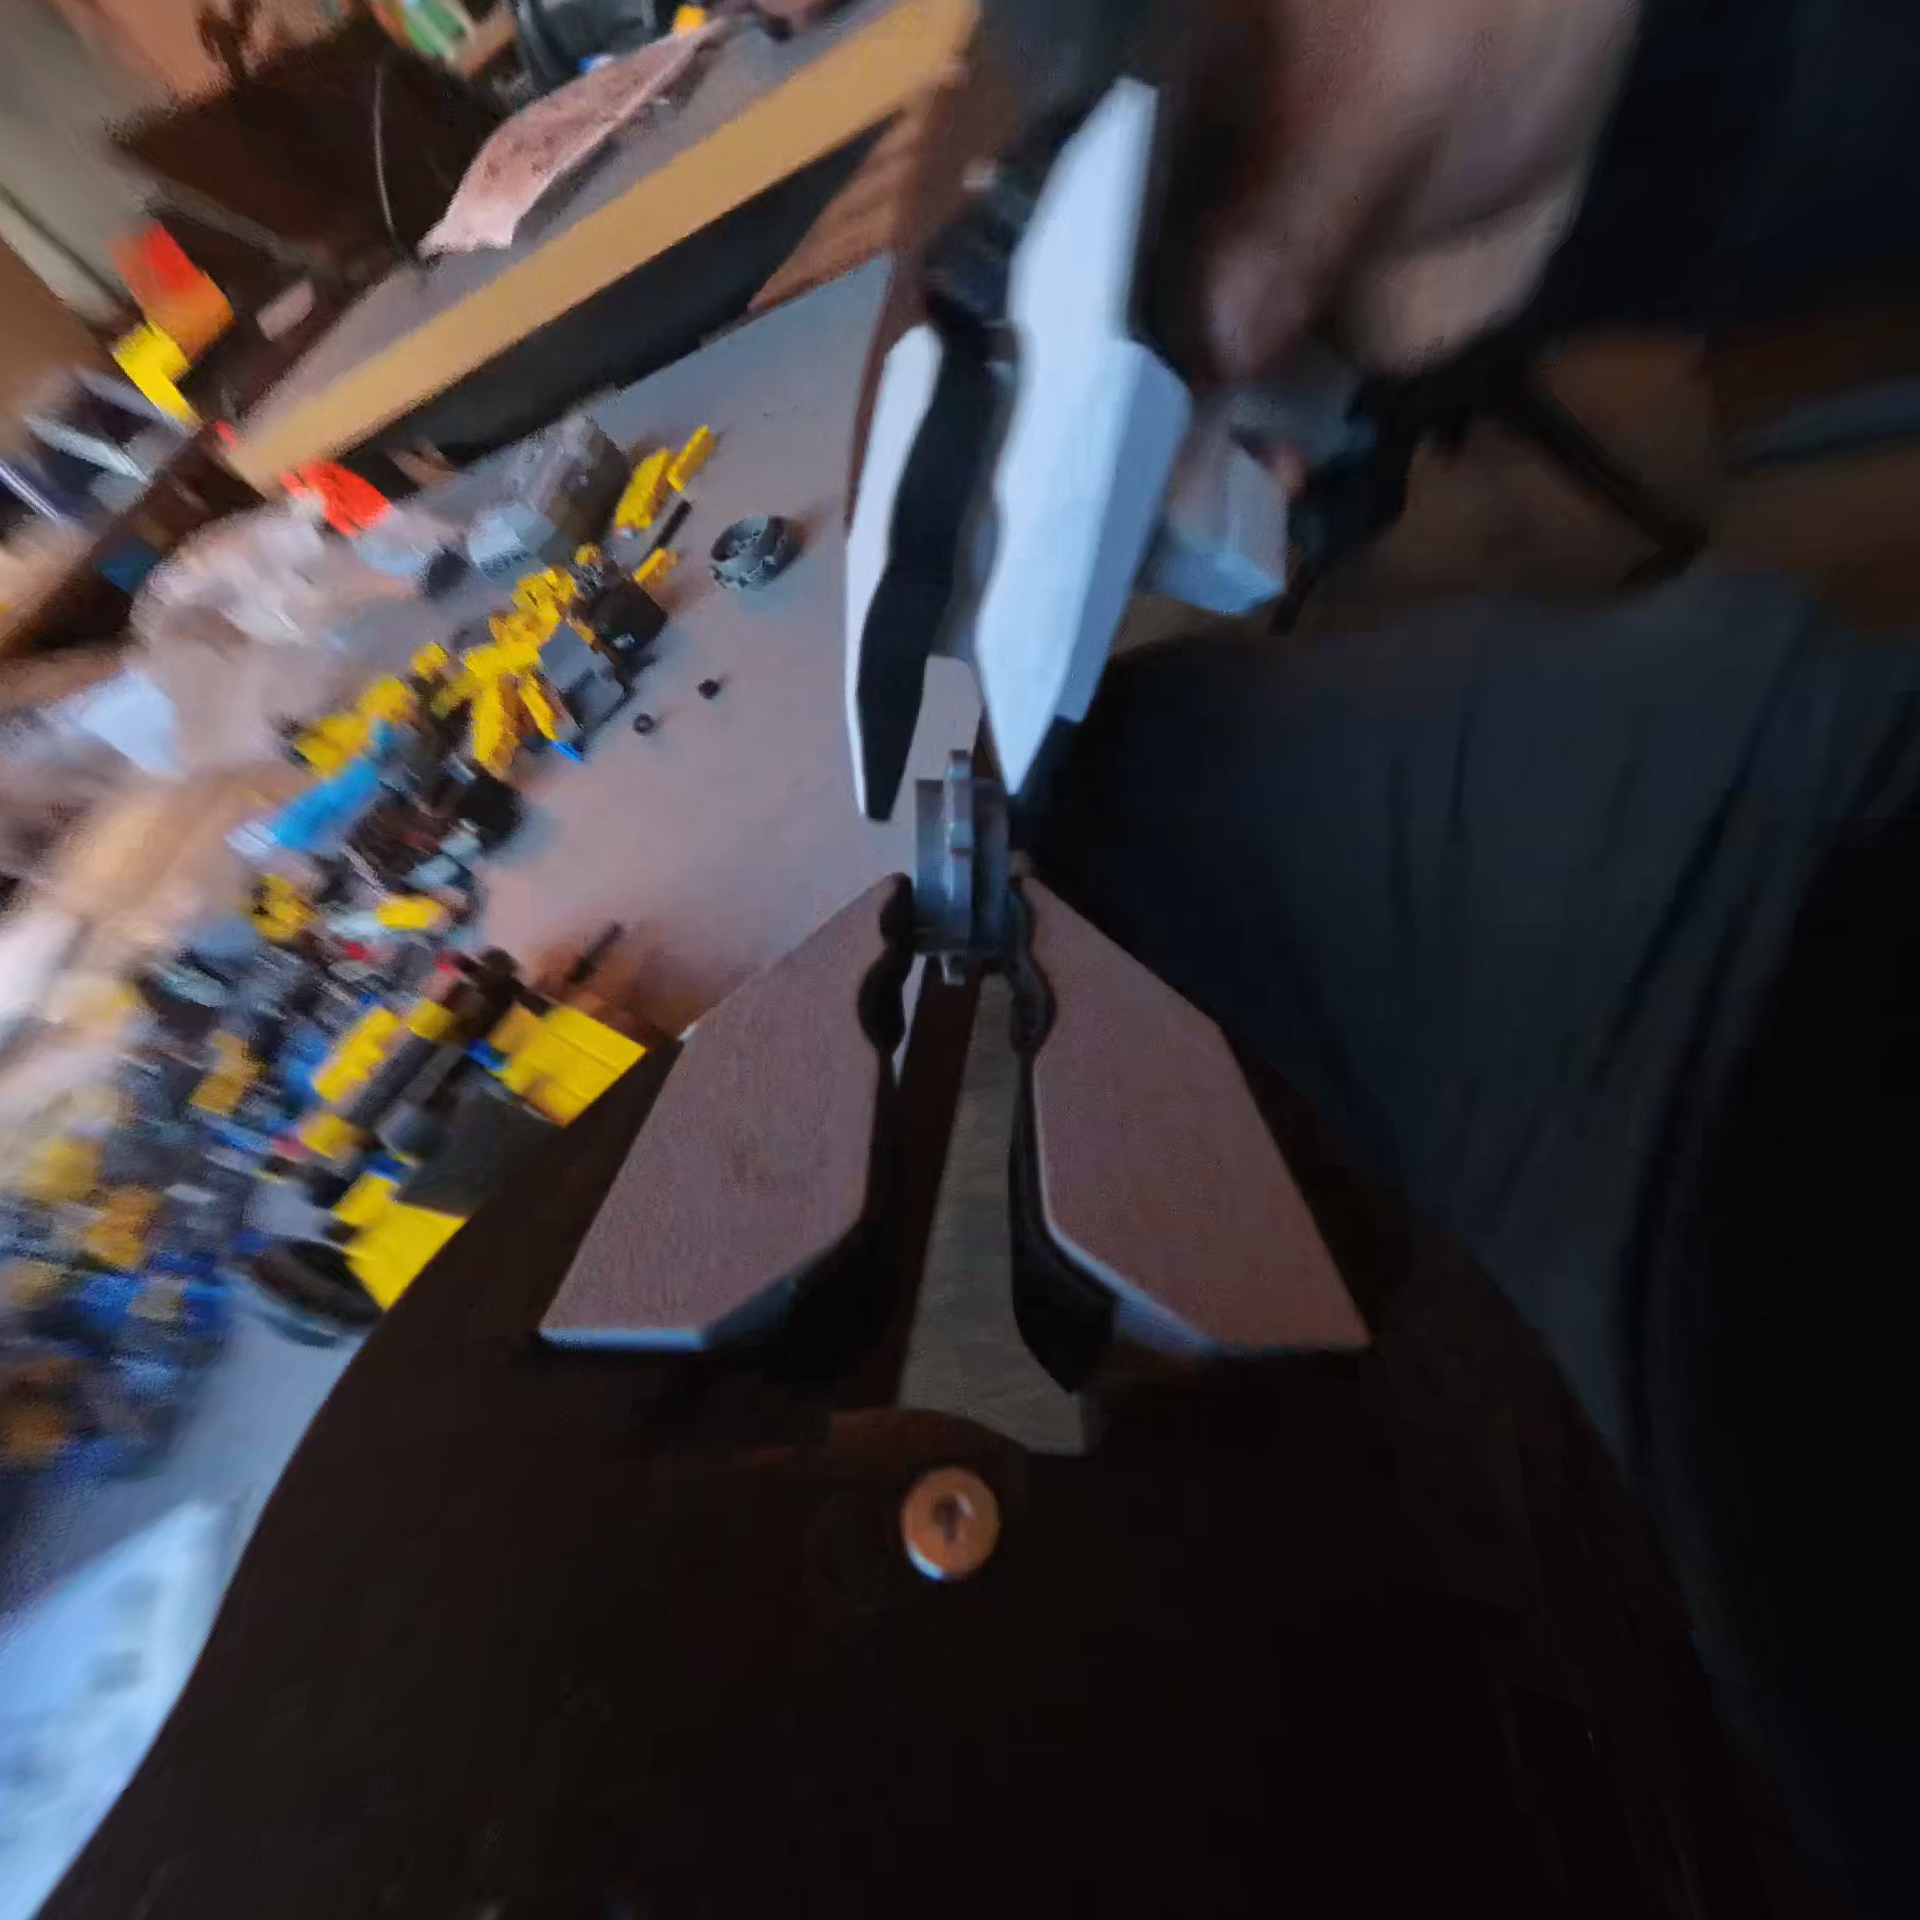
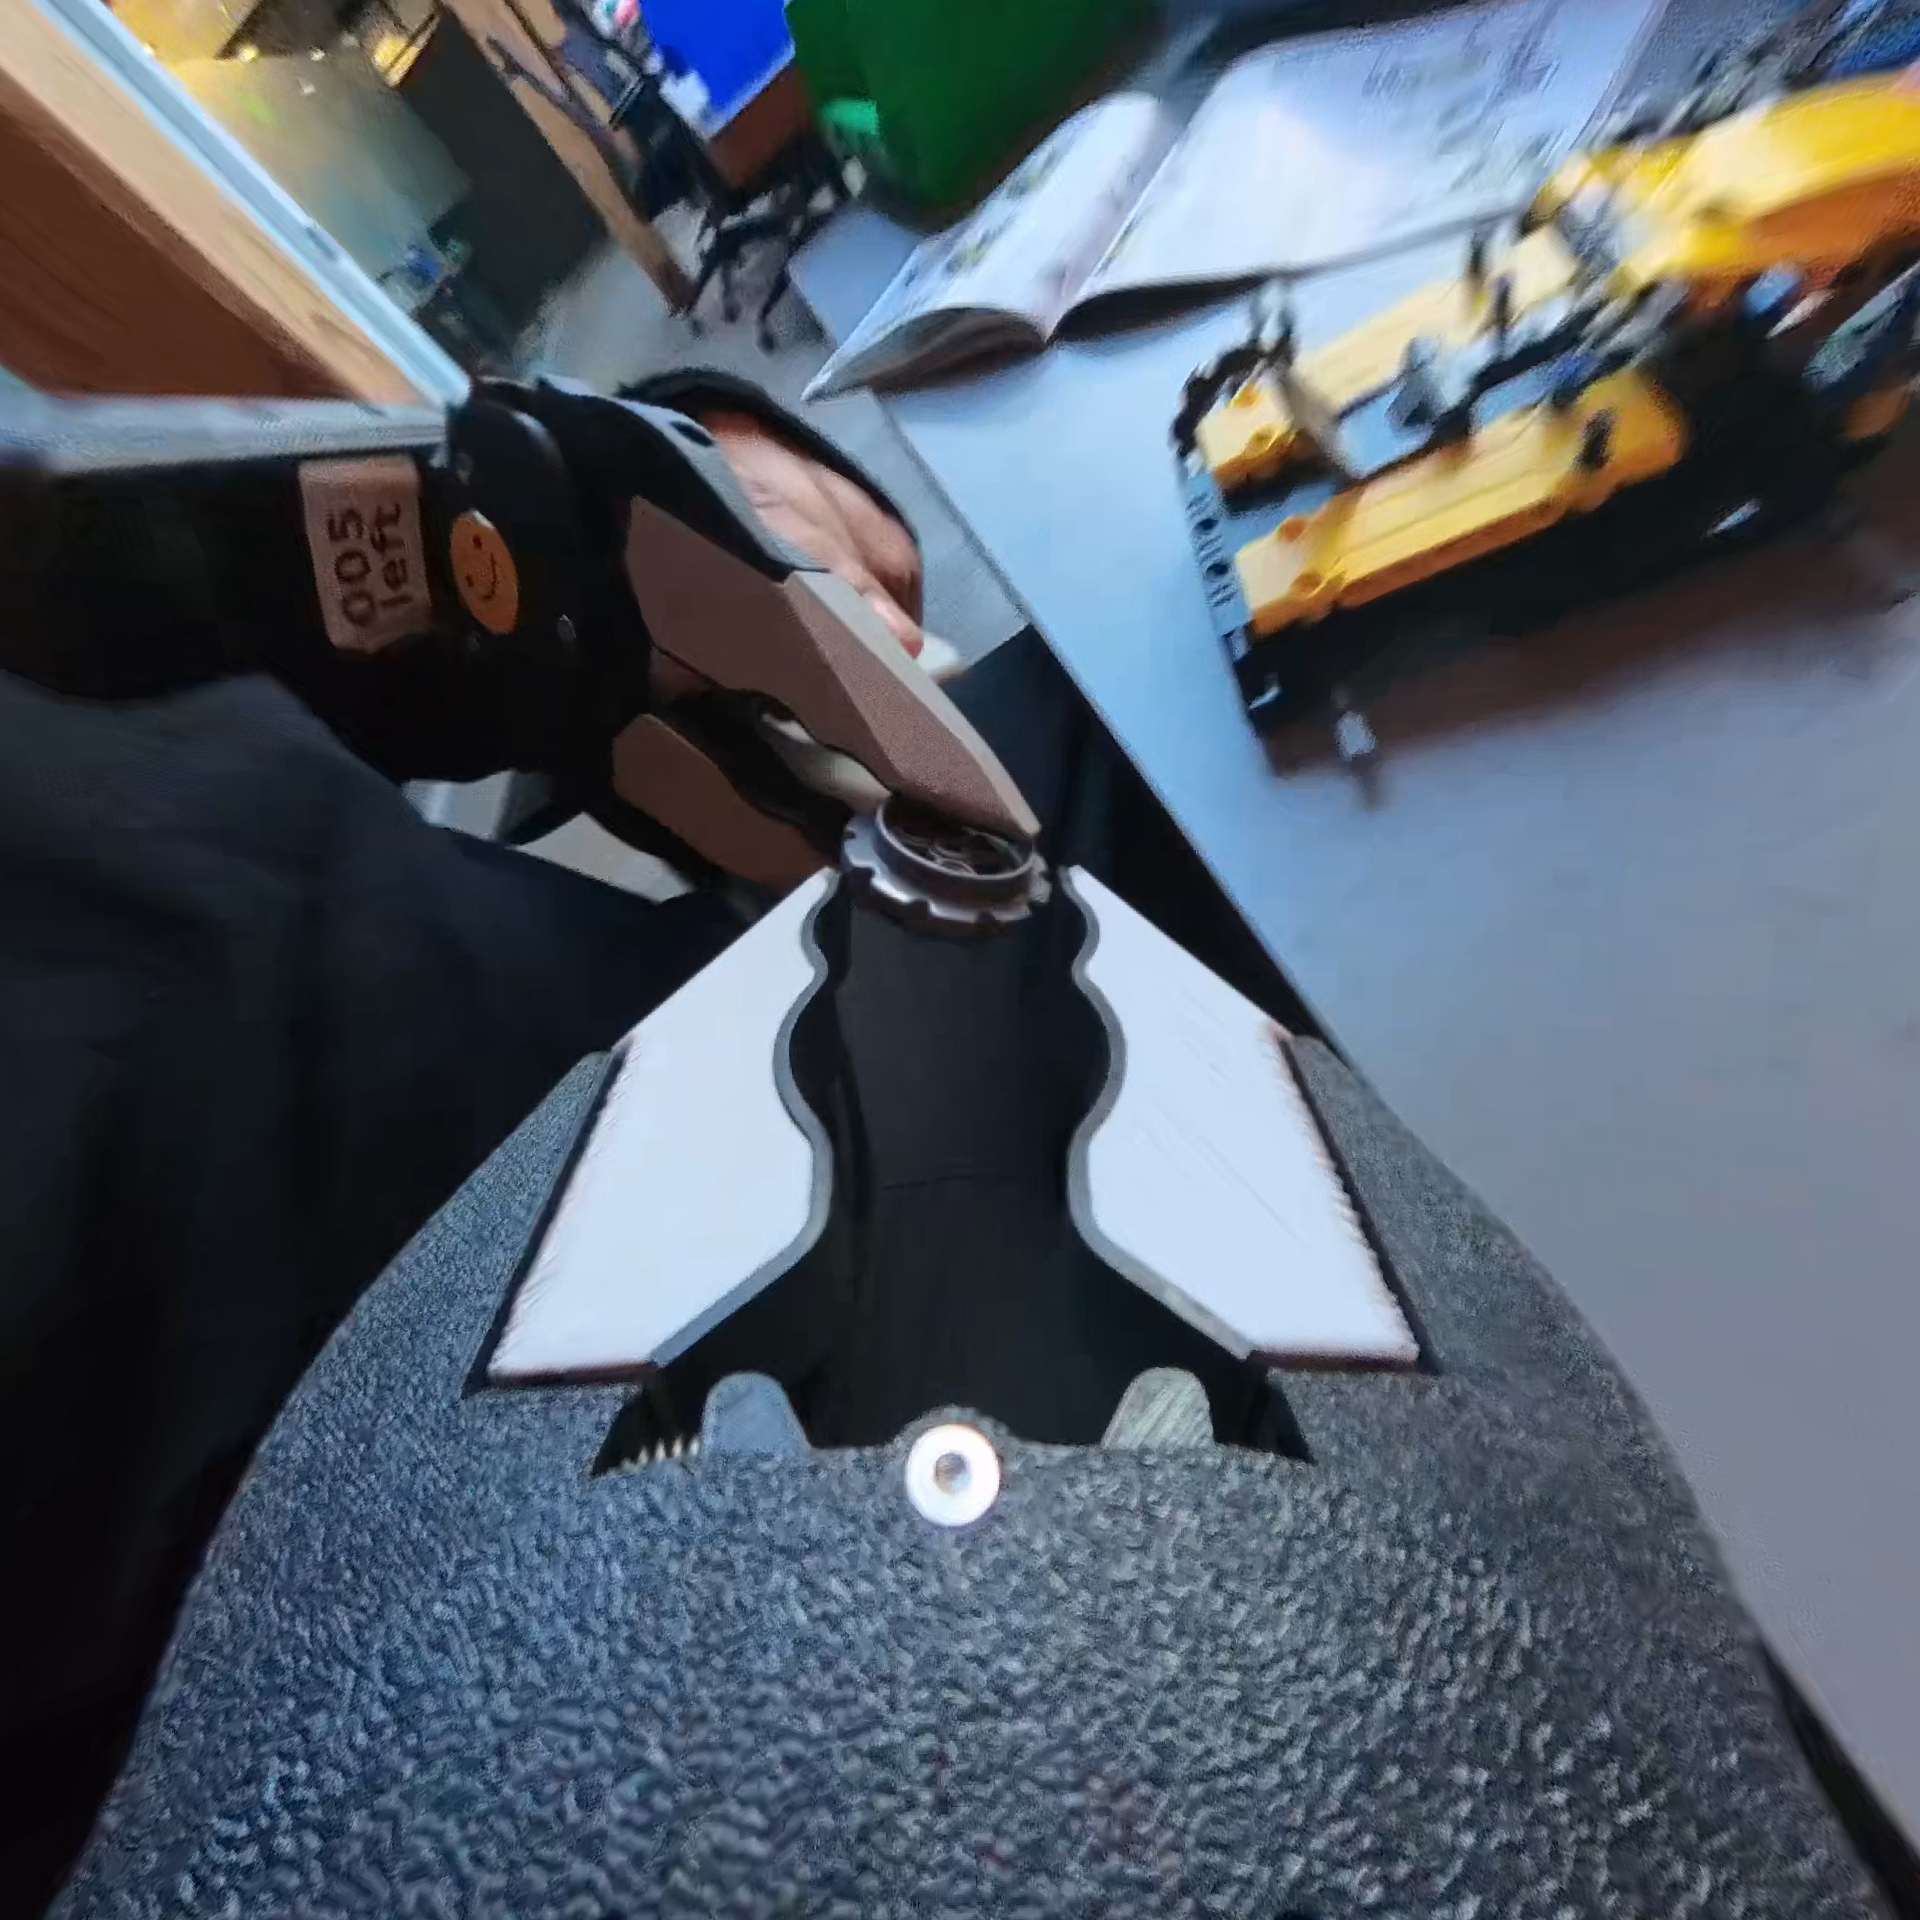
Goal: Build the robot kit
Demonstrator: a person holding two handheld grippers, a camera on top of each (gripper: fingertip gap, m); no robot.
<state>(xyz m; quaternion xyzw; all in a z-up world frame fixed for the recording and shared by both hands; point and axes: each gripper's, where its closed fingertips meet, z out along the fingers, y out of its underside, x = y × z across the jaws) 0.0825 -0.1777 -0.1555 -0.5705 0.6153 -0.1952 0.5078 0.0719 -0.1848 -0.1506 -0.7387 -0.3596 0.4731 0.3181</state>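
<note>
So I'm holding a small dark toothed wheel [image 2: 943, 871] up off the desk [image 2: 1455, 935], right in front of my dark clothes, and both grippers are meeting on it. My left gripper [image 1: 961, 914], the one with the brownish fingers, is pinching the wheel edge-on with its jaws nearly closed around it. My right gripper [image 2: 948, 878], white fingers, is coming at the same wheel from the other side; its jaws are standing wider, with the tips sitting at the wheel's two sides, but I honestly can't tell if they're gripping it or just touching. In the left wrist view, my hand [image 1: 1382, 177] is wrapped around the right gripper's handle, all blurry. Off on the desk there's a yellow and black brick-built vehicle [image 2: 1507, 416] sitting near an open instruction booklet [image 2: 1091, 239]. The left wrist view is also showing a messy spread of loose yellow, blue and black pieces [image 1: 416, 935] plus another grey toothed wheel [image 1: 753, 551] lying by itself.
</note>
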